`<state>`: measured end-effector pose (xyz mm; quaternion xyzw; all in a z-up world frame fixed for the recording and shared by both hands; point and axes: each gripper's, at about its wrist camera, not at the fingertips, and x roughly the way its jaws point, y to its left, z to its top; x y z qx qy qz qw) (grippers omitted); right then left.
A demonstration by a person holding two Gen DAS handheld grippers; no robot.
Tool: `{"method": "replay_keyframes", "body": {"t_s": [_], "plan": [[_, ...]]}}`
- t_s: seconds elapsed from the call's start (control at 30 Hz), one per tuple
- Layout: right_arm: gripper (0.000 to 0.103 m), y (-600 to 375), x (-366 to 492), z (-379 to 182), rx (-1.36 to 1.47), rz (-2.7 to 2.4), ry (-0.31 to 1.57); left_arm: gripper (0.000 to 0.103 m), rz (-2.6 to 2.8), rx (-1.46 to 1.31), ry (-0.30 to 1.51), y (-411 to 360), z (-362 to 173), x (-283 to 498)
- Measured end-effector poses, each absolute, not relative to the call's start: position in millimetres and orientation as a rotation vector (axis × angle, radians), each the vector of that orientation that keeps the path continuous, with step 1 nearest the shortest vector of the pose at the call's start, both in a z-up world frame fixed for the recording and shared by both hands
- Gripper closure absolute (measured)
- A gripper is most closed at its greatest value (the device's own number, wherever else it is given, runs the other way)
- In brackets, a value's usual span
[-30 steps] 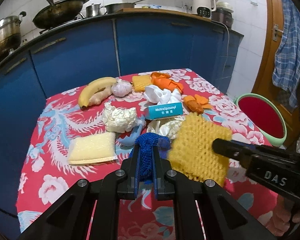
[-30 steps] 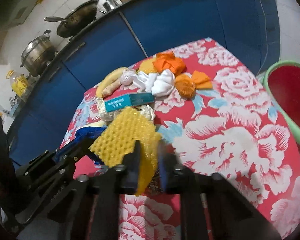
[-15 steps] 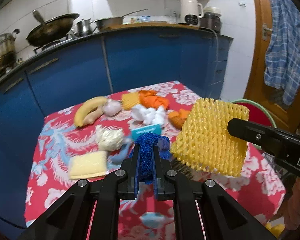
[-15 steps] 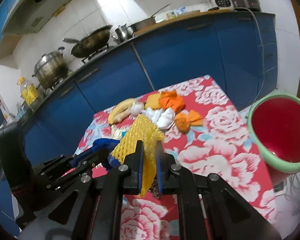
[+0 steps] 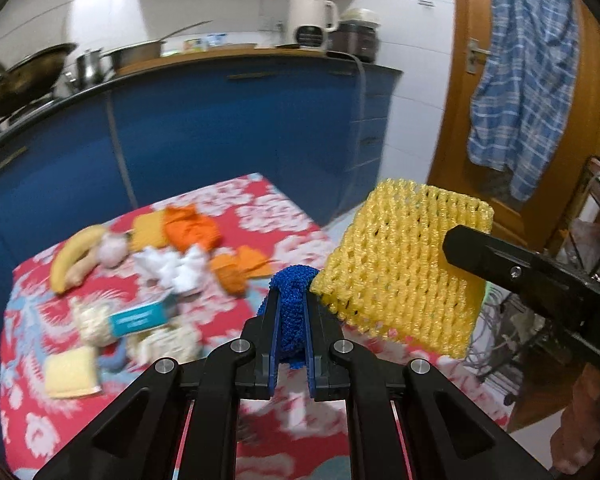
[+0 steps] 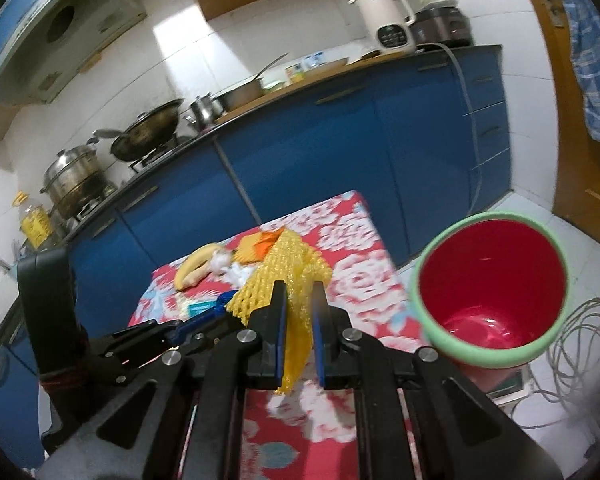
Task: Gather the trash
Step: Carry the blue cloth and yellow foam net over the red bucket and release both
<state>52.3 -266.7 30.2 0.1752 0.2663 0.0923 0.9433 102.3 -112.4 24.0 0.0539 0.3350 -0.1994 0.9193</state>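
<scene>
In the left wrist view, the left gripper (image 5: 293, 312) has its jaws clamped on a blue foam net (image 5: 292, 320), which stands up between the blue pads and is lifted clear of the table (image 5: 284, 216) with its red flowered cloth. Just to the right, touching the blue net's top edge, hangs a yellow foam net (image 5: 404, 264), held from the right by the right gripper (image 5: 476, 252), seen here side-on. On the table beyond, blurred, lie a banana (image 5: 74, 256), orange scraps (image 5: 192, 226), crumpled white tissue (image 5: 172, 268), a teal box (image 5: 140, 318) and a pale yellow sponge (image 5: 70, 372). A checked blue cloth (image 5: 528, 72) hangs on the door at far right. In the right wrist view, the right gripper (image 6: 300, 320) has its jaws pinched on the yellow foam net (image 6: 284, 276), which bunches above the pads and droops below them. To the right, off the table's edge, stands a red bin with a green rim (image 6: 488, 292), open side up. The left gripper (image 6: 204, 320) reaches in from the left with the blue foam net (image 6: 223, 304) just beside the yellow one.
</scene>
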Motion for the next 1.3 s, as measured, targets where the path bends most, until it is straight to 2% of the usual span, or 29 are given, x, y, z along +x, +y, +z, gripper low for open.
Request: {"method": "replay_keyframes", "body": {"t_s": [0.5,1.1,1.13,1.17,1.2,1.27,1.3], "plan": [[0.089,-354.4,60.9,5.9,0.409,0.014,0.56,0.093,-0.562,0.179,0.699,-216.9,7.7,127.4],[0.087,-410.0,94.6,-36.9,0.439,-0.1,0.614,0.091,-0.626,0.239,0.775,-285.5,-34.5,165.6],[0.085,-412.4,96.5,-39.5,0.442,-0.107,0.619,0.089,-0.625,0.245,0.778,-288.3,-35.8,166.7],[0.084,-415.2,98.6,-42.3,0.447,-0.119,0.625,0.082,-0.622,0.253,0.781,-291.1,-36.7,167.7],[0.084,-417.3,99.1,-44.0,0.45,-0.127,0.628,0.069,-0.616,0.26,0.783,-292.8,-37.6,168.4],[0.081,-421.9,100.7,-48.0,0.461,-0.139,0.632,0.051,-0.596,0.263,0.772,-293.4,-37.8,169.1],[0.078,-423.4,100.4,-49.2,0.462,-0.147,0.633,0.049,-0.592,0.262,0.765,-292.5,-37.4,169.0]]}}
